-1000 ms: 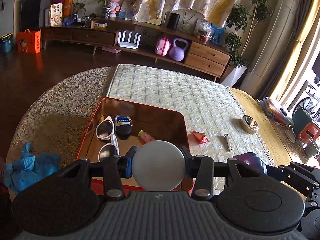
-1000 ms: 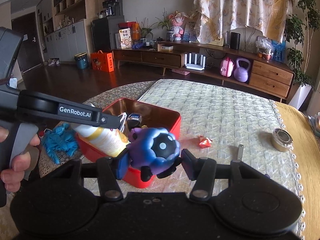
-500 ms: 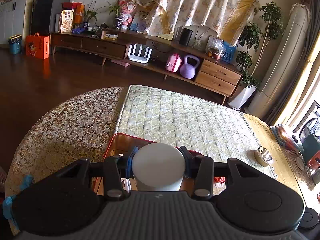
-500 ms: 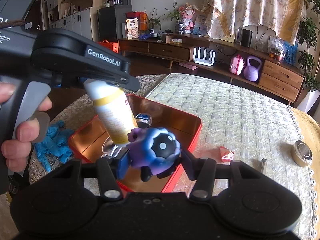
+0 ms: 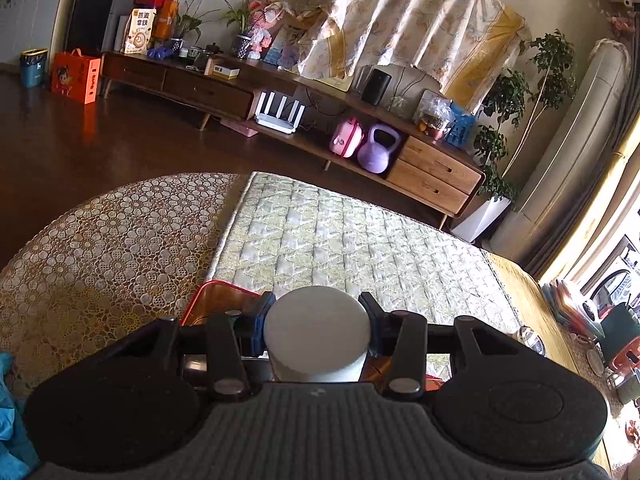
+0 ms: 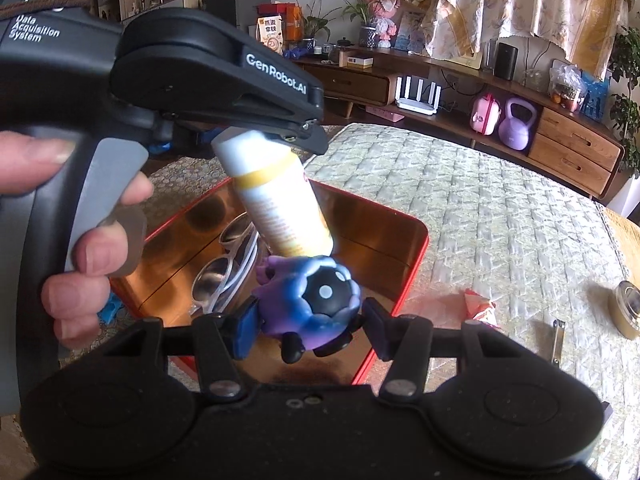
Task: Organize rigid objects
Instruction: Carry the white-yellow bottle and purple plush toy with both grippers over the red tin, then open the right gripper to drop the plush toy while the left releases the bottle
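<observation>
My left gripper (image 5: 316, 322) is shut on a white bottle's cap (image 5: 316, 328). In the right wrist view the bottle (image 6: 280, 204), white with a yellow band, hangs tilted over the red tin tray (image 6: 416, 248). My right gripper (image 6: 312, 316) is shut on a purple-blue toy figure (image 6: 316, 300), held above the tray's near right part. White sunglasses (image 6: 224, 276) lie inside the tray, under the bottle. In the left wrist view only the tray's far corner (image 5: 208, 292) shows past the fingers.
A person's hand (image 6: 92, 264) holds the left gripper's handle. On the quilted mat (image 6: 500, 220) right of the tray lie a red wrapper (image 6: 478, 306), a metal clip (image 6: 558, 338) and a small round tin (image 6: 626, 308). Blue gloves (image 5: 8, 432) lie at the table's left edge.
Both grippers have moved forward and down over the red tray with their loads still held. The bottle now hangs lower, above the sunglasses, and the left view has lost the tray's contents.
</observation>
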`<state>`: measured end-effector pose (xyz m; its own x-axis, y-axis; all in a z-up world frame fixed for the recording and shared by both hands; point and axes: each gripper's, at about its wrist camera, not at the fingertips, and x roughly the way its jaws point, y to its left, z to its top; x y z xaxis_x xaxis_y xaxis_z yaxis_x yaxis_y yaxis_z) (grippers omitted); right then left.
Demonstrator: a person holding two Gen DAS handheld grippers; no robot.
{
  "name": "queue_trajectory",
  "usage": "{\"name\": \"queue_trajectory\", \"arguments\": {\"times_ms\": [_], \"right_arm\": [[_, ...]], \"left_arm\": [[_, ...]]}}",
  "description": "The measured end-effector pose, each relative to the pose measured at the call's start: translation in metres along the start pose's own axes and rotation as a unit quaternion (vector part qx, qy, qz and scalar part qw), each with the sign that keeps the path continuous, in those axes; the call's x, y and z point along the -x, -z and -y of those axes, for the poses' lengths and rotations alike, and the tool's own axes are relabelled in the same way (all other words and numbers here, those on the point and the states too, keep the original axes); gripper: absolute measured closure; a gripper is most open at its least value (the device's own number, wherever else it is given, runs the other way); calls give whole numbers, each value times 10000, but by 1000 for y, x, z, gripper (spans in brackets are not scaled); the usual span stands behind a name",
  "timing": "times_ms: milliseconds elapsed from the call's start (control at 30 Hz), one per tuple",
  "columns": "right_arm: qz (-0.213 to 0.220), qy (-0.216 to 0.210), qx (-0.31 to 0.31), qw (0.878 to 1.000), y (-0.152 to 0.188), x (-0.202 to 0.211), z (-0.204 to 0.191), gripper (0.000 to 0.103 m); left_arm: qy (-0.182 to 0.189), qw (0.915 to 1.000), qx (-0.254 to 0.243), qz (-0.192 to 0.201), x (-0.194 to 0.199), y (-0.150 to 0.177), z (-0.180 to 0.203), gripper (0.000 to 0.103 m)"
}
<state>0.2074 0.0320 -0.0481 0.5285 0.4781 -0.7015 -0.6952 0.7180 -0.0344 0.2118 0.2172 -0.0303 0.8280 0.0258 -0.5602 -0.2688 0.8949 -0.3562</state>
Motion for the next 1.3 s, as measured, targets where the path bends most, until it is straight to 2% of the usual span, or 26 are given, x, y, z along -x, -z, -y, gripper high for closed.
{"name": "queue_trajectory", "arguments": {"times_ms": [633,733,967,1100,1300], "right_arm": [[-192,92,129,9997,-5,-22,-5,48],[-102,124,106,9998,-6,-18,-4,42],[44,92,46,9999,-3,-1,-2,39],[147,72,54,9999,0,14,-2,38],[237,3,-65,9997,5,34,4,38]], "left_arm": [[30,9995,-113,-309,4,21,-21,59],[36,9988,-222,-425,9,27,-21,59],[101,9966,-306,-764,14,40,-20,59],[-211,9930,-474,-1062,8,52,-17,60],[-225,9933,-514,-1008,14,55,-14,60]]}}
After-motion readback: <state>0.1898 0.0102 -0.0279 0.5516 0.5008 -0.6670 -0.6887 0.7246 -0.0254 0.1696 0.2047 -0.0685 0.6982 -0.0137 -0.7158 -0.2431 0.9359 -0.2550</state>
